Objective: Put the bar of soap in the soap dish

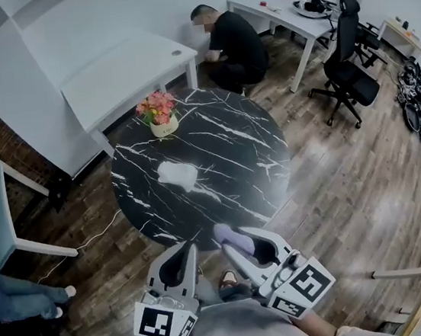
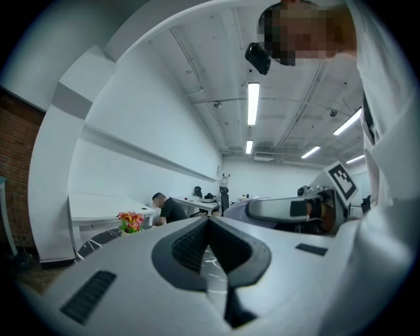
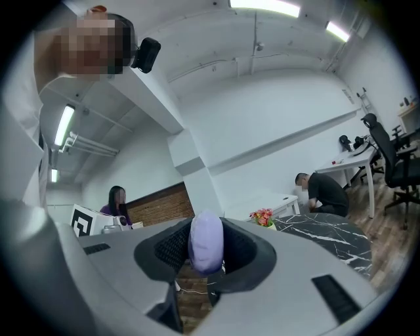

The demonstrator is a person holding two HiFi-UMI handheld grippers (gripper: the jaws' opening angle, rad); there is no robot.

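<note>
The lavender bar of soap (image 1: 225, 234) is pinched between the jaws of my right gripper (image 1: 232, 240), just short of the near edge of the round black marble table (image 1: 222, 142). In the right gripper view the bar of soap (image 3: 206, 241) stands upright between the pads, with the right gripper (image 3: 207, 249) shut on it. The white soap dish (image 1: 178, 175) lies near the table's middle, well beyond both grippers. My left gripper (image 1: 187, 249) hangs beside the right one; in its own view the left gripper (image 2: 210, 223) has its tips together and holds nothing.
A small pot of pink flowers (image 1: 159, 113) stands at the table's far side. Beyond it are a white desk (image 1: 128, 68) and a crouching person (image 1: 232, 41). An office chair (image 1: 346, 61) is at the right, and a seated person's legs (image 1: 20, 297) show at the left.
</note>
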